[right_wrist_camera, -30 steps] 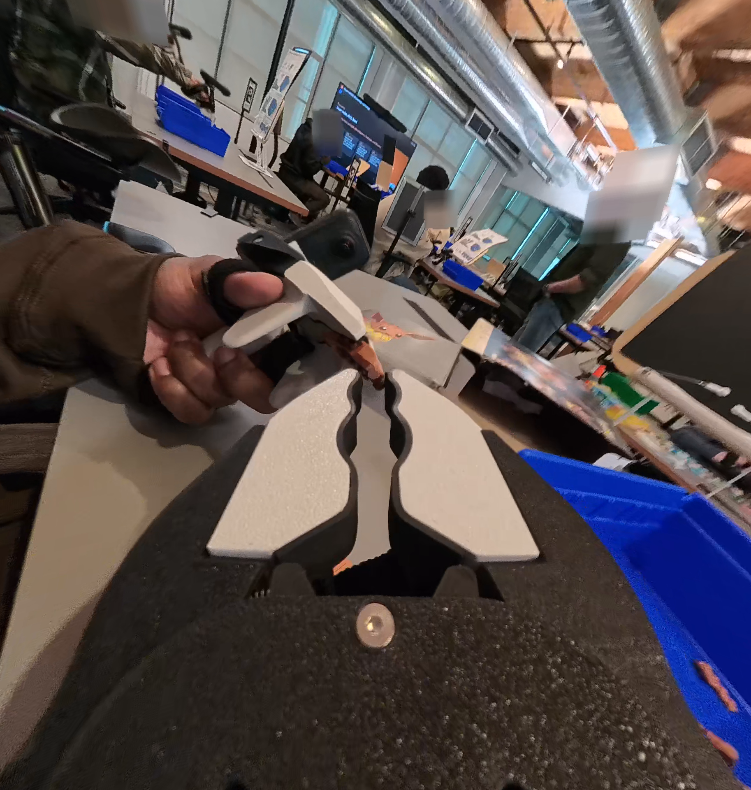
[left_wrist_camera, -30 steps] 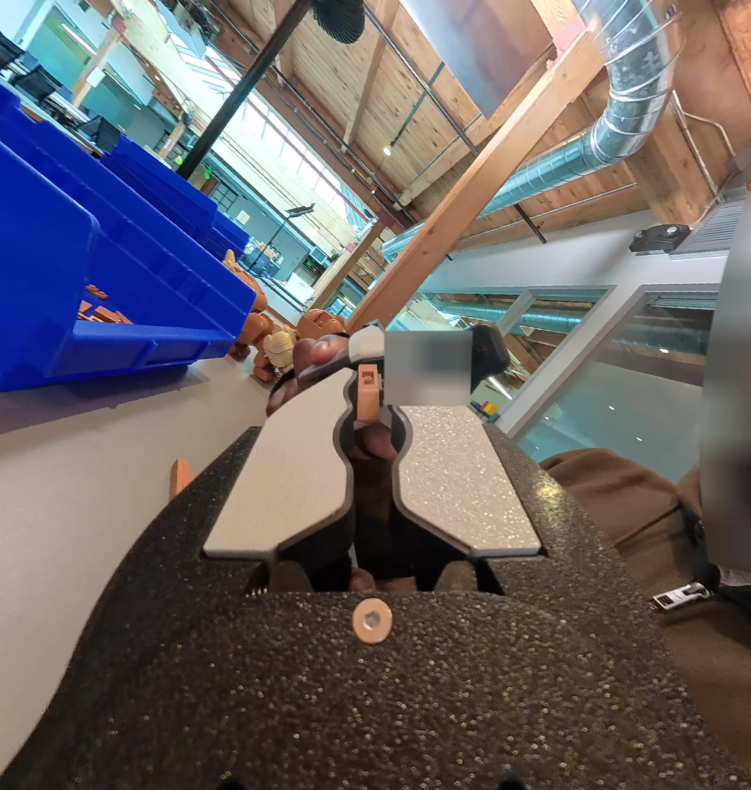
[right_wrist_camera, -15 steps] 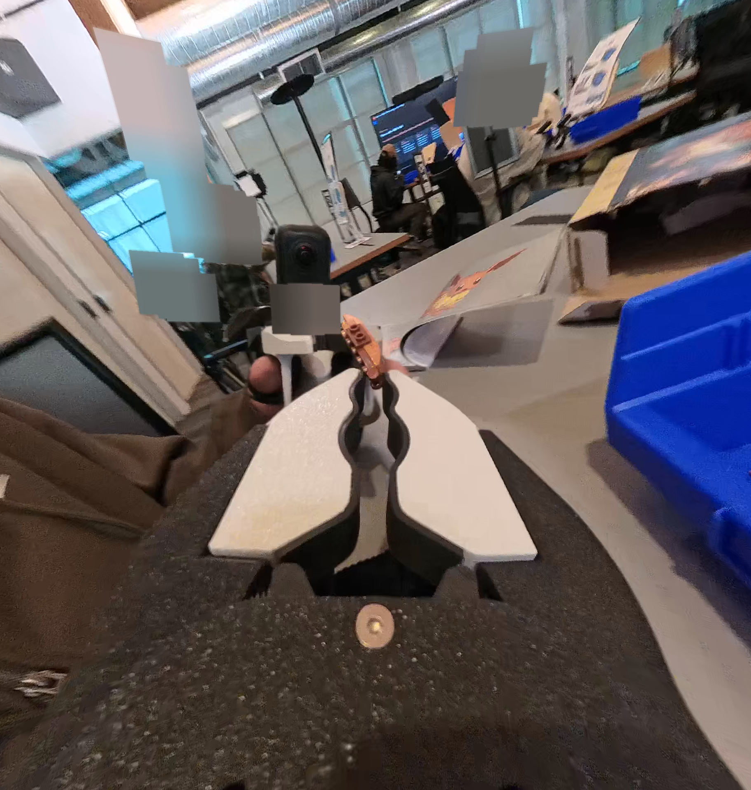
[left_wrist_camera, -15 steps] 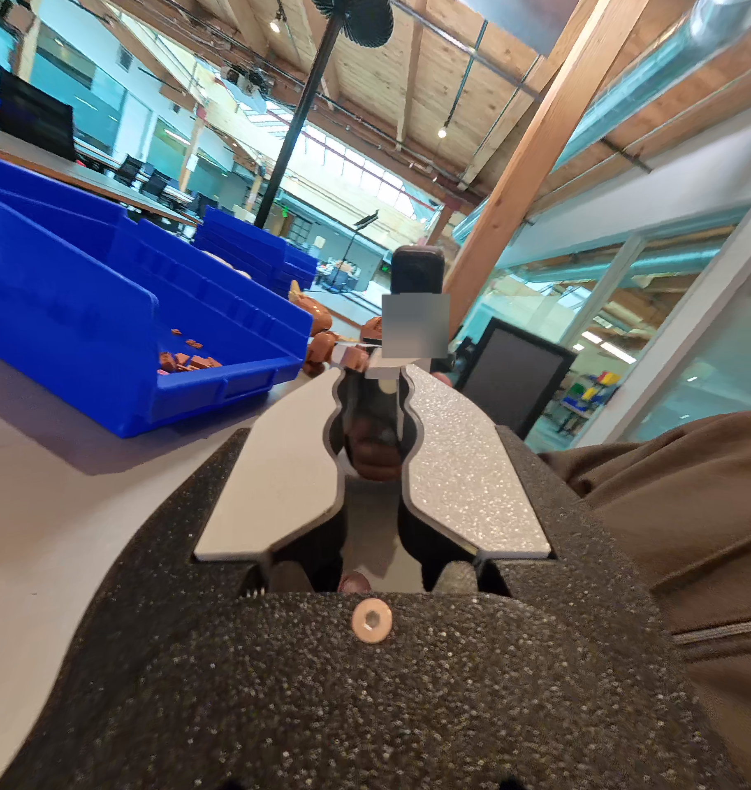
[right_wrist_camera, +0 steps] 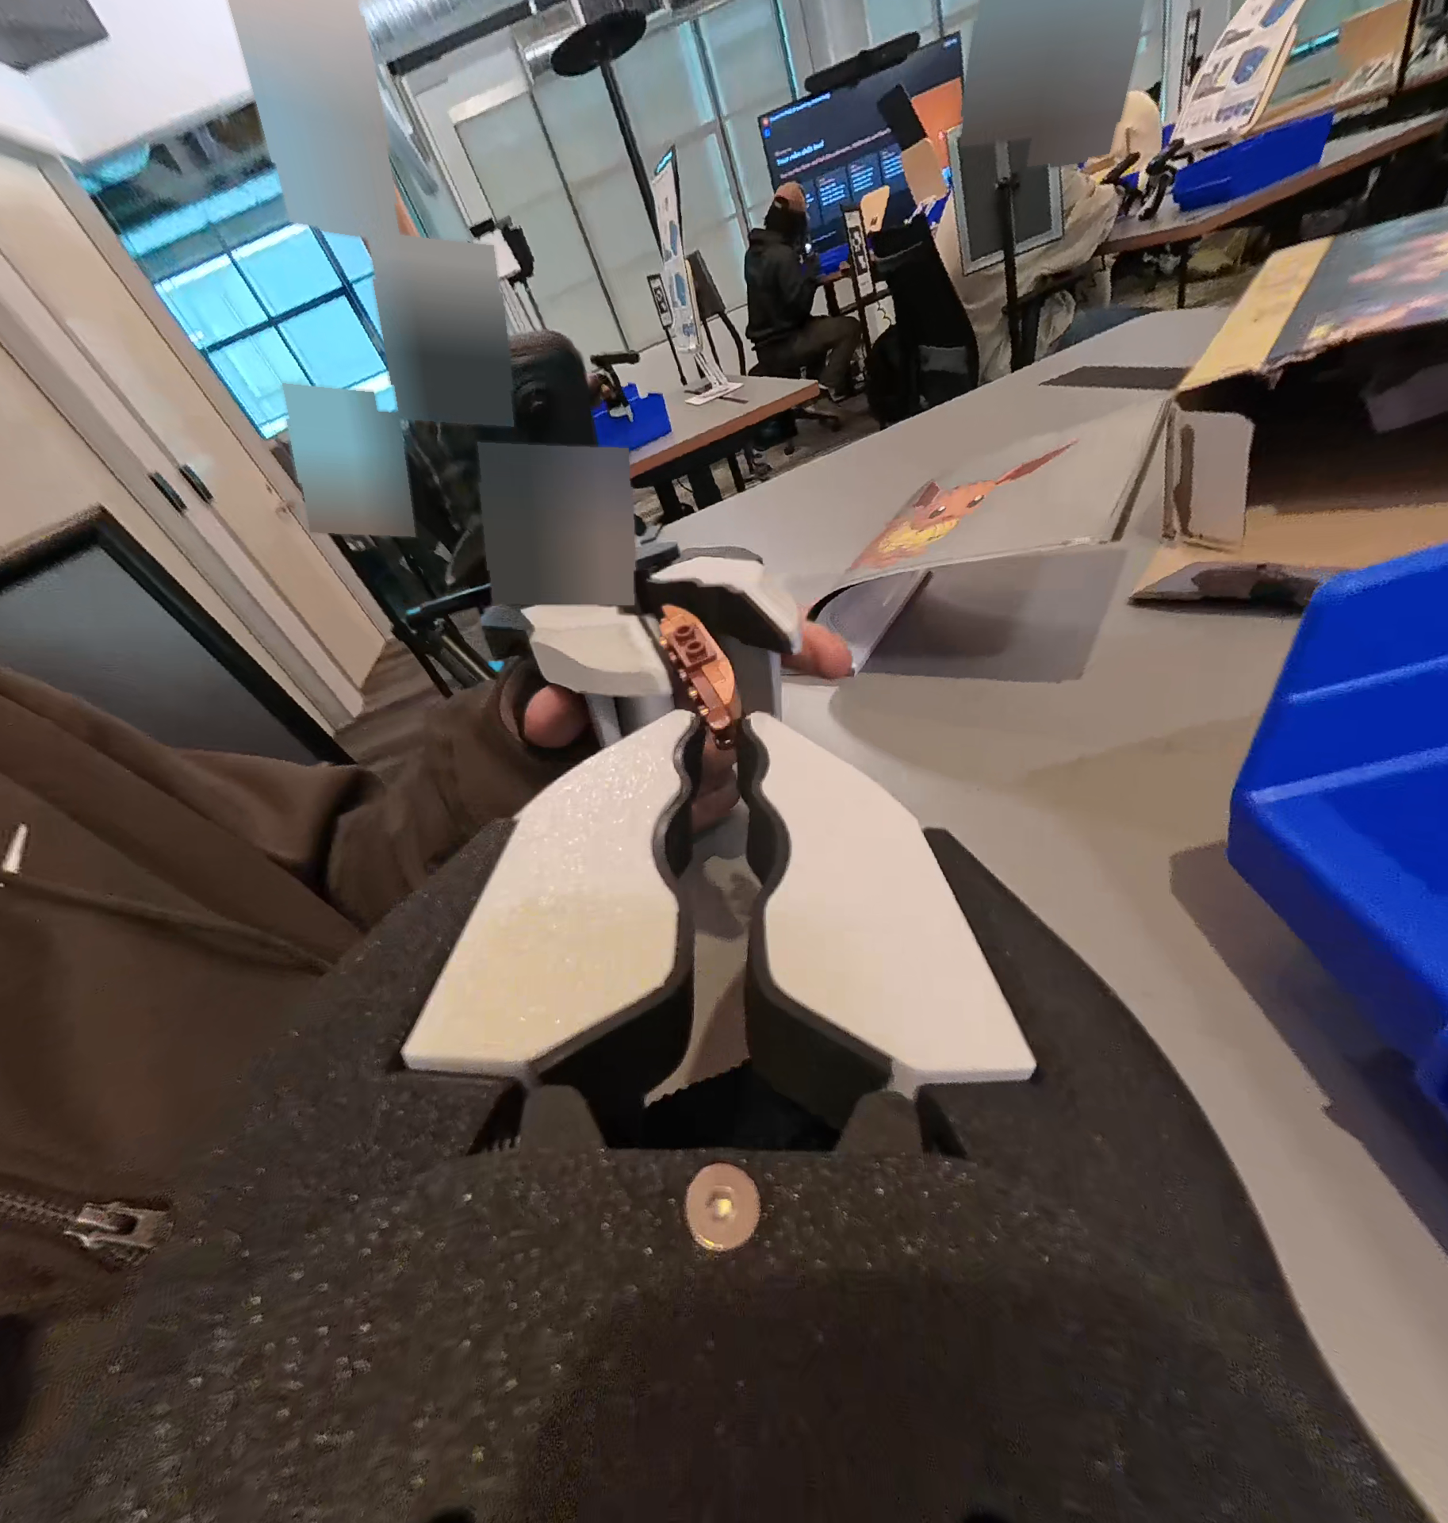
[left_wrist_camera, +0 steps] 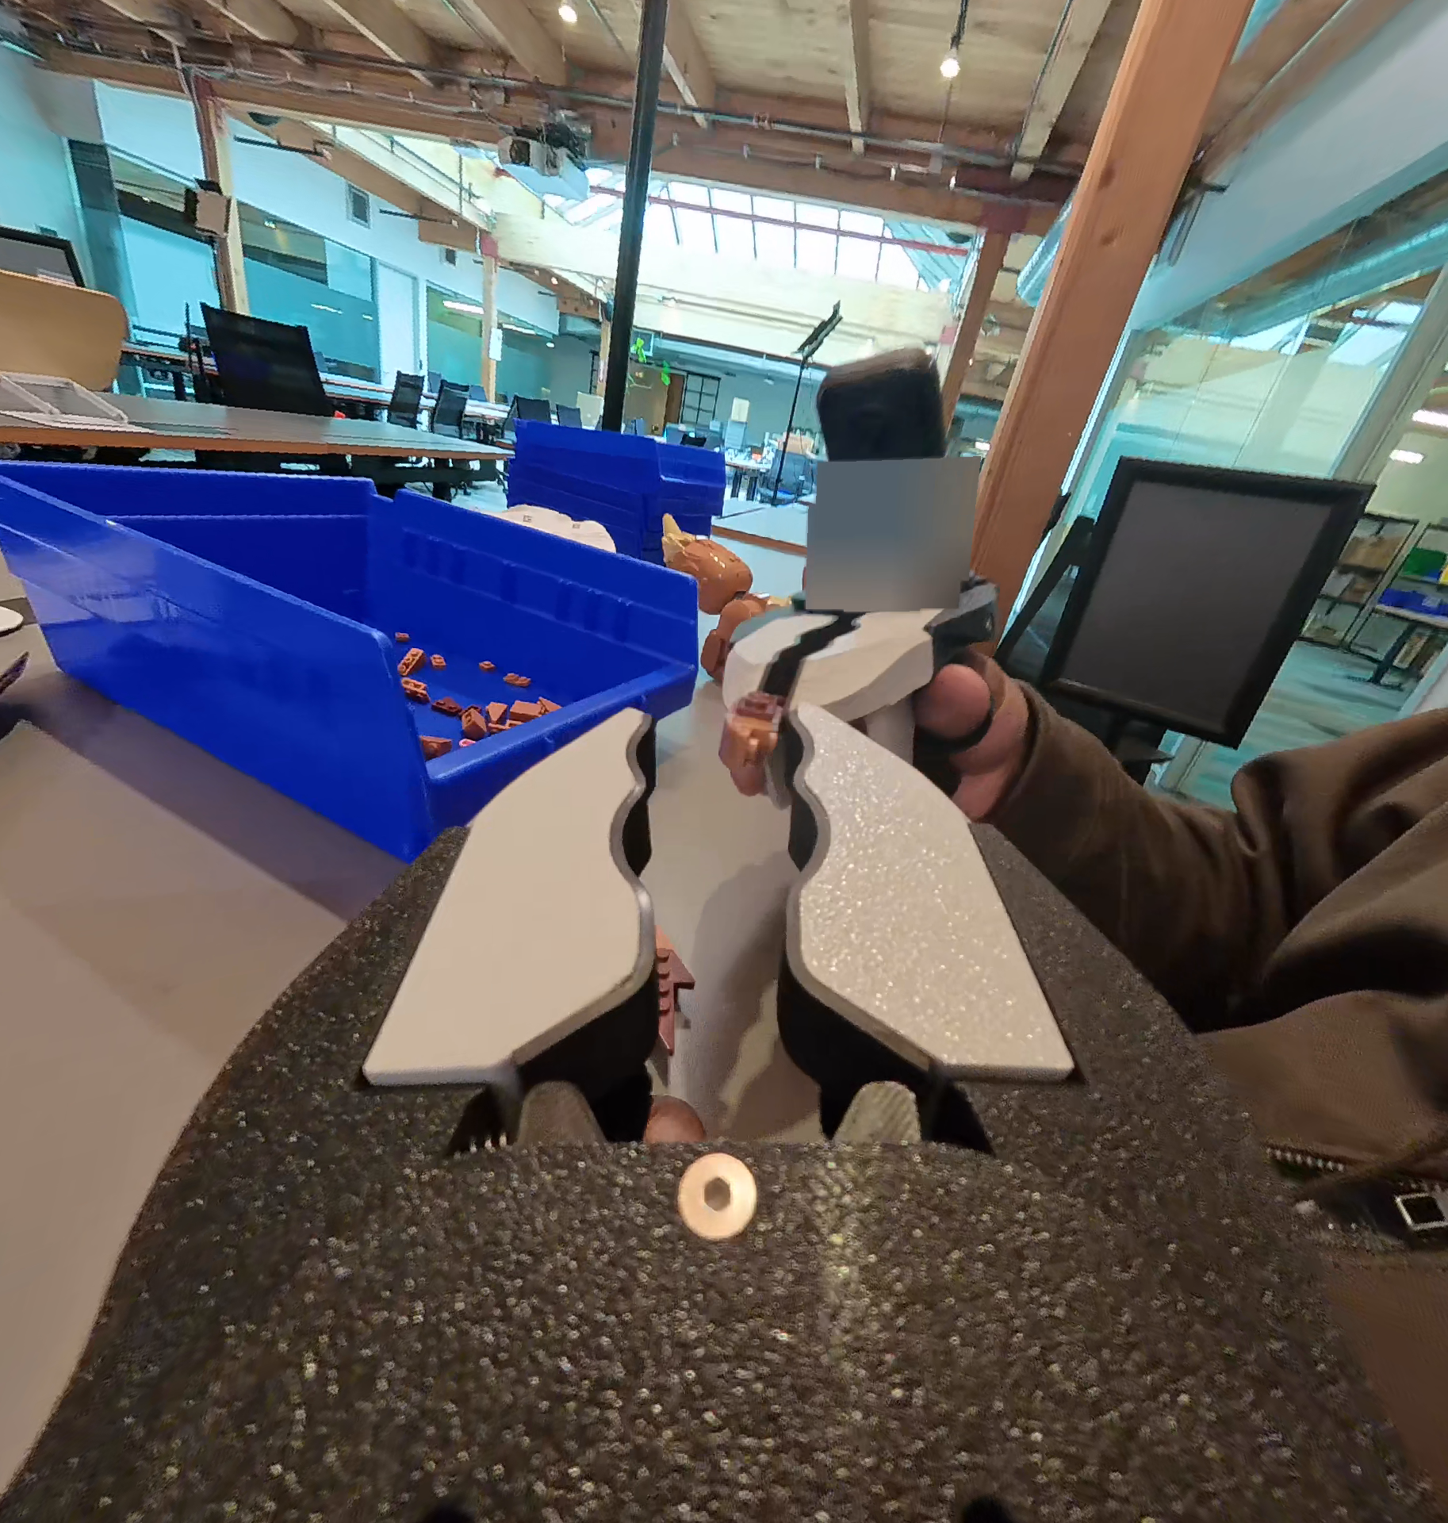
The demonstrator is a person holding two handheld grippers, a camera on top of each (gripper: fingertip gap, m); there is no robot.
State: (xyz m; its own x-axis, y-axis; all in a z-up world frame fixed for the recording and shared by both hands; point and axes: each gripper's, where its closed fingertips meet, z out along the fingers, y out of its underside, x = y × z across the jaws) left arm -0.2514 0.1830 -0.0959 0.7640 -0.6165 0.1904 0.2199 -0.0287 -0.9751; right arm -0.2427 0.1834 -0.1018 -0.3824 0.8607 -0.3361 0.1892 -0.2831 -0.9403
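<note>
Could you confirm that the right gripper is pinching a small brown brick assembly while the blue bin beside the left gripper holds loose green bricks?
Nearly: the right gripper does pinch the brown brick assembly, but the loose bricks in the blue bin are reddish-brown, not green, as the left wrist view shows.

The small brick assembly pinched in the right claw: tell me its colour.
Reddish-brown and lighter tan, studded brick assembly; it shows best in the right wrist view, at the right claw.

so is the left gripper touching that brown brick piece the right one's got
Cannot tell. The left wrist view shows the left gripper open, its left finger clear of the brown brick piece, which sits right against the right finger; no gap or contact shows plainly.
</note>
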